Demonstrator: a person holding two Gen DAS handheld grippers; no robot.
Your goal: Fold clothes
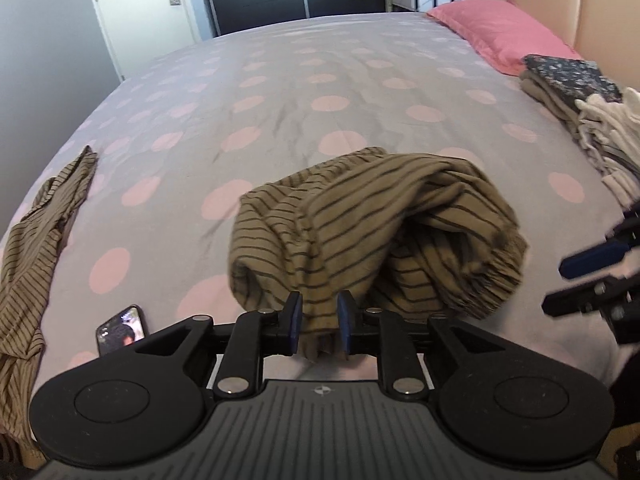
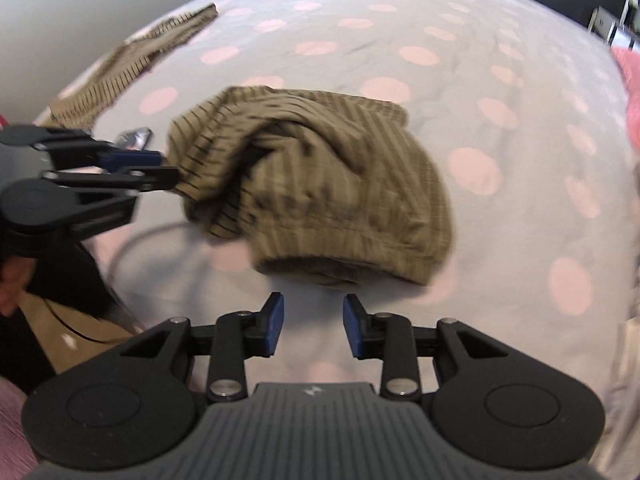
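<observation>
A crumpled olive striped garment (image 1: pixel 372 232) lies bunched on the dotted bed sheet (image 1: pixel 280 92). My left gripper (image 1: pixel 319 322) is shut on its near edge, with fabric pinched between the blue pads. In the right wrist view the same garment (image 2: pixel 320 184) lies ahead, and the left gripper (image 2: pixel 160 168) holds its left corner. My right gripper (image 2: pixel 313 326) is open and empty, just short of the garment's elastic hem. It also shows at the right edge of the left wrist view (image 1: pixel 568 284).
A second striped olive garment (image 1: pixel 36 248) lies flat at the bed's left edge. A phone (image 1: pixel 120 330) lies near the left gripper. Folded clothes (image 1: pixel 576 84) and a pale pile (image 1: pixel 612 136) sit at the right. A pink pillow (image 1: pixel 500 28) lies at the headboard.
</observation>
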